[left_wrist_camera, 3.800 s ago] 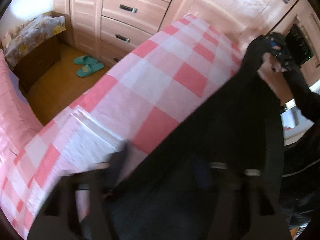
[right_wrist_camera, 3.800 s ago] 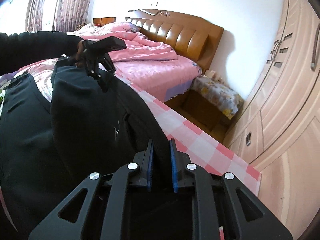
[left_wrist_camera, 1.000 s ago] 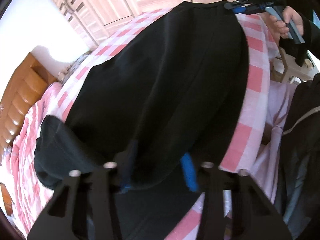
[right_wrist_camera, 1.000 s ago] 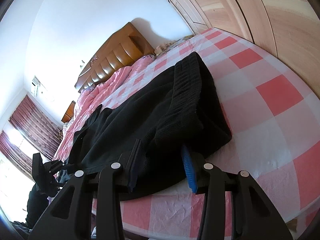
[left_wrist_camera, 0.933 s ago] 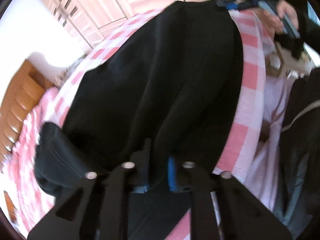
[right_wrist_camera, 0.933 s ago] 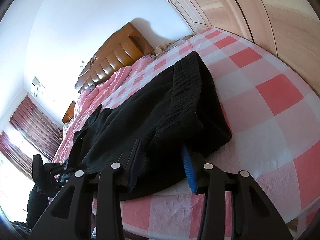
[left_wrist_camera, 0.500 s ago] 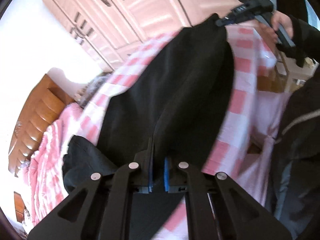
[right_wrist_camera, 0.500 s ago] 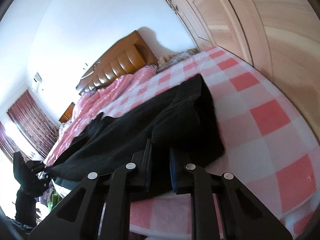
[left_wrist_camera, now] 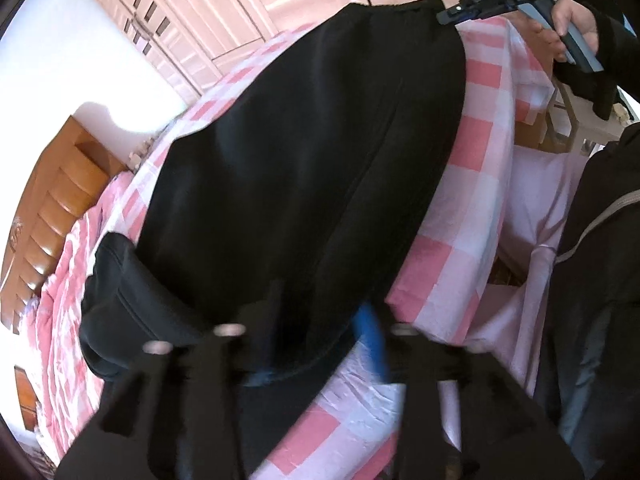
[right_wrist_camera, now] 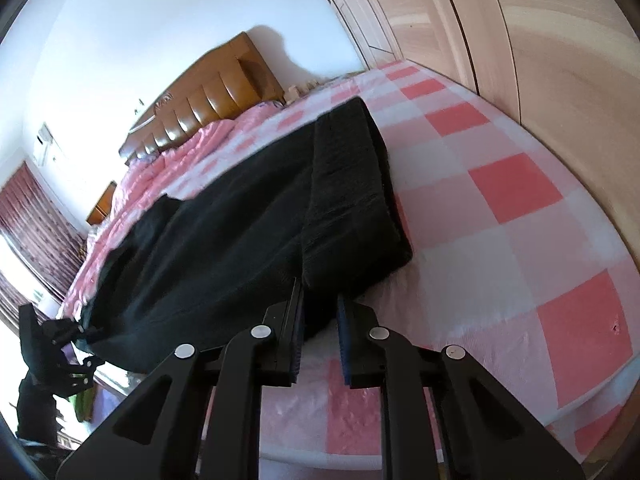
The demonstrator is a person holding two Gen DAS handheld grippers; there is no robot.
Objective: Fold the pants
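Jaws of the left gripper [left_wrist_camera: 316, 312] have just been opening and stand apart around the hem end of the black pants [left_wrist_camera: 312, 152], no longer pinching the cloth. Jaws of the right gripper [right_wrist_camera: 320, 312] have parted slightly, with the ribbed waistband corner between them, apparently not pressed. Black pants lie stretched along the near edge of the bed's pink checked sheet [right_wrist_camera: 500, 216], their waistband end toward the wooden wardrobe [right_wrist_camera: 540, 32].
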